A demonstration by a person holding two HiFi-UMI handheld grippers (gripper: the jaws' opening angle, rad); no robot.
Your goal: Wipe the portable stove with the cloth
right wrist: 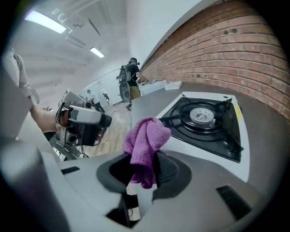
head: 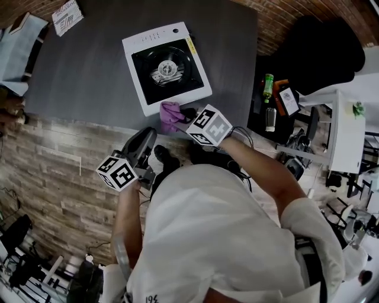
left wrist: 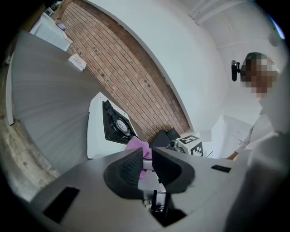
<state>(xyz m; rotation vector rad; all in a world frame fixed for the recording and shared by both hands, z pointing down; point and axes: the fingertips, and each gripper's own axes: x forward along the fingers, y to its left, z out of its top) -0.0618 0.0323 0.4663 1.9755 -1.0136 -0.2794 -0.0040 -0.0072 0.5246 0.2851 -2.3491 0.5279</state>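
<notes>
The white portable stove (head: 166,68) with its black burner top sits on the dark grey table (head: 77,71), near the front edge. My right gripper (head: 177,118) is shut on a purple cloth (head: 170,115), held just off the stove's near corner. In the right gripper view the cloth (right wrist: 145,140) bunches up out of the jaws of that gripper (right wrist: 144,156), with the stove (right wrist: 204,120) right beyond. My left gripper (head: 145,137) hangs below the table edge, its jaws nearly together with nothing between them. The left gripper (left wrist: 145,156) points toward the stove (left wrist: 113,127) and the cloth (left wrist: 136,146).
A paper sheet (head: 67,15) lies at the table's far left. A green bottle (head: 268,87) and a clear bottle (head: 270,118) stand to the right of the table, next to a white desk (head: 346,130). Wood flooring (head: 53,177) lies below the table edge.
</notes>
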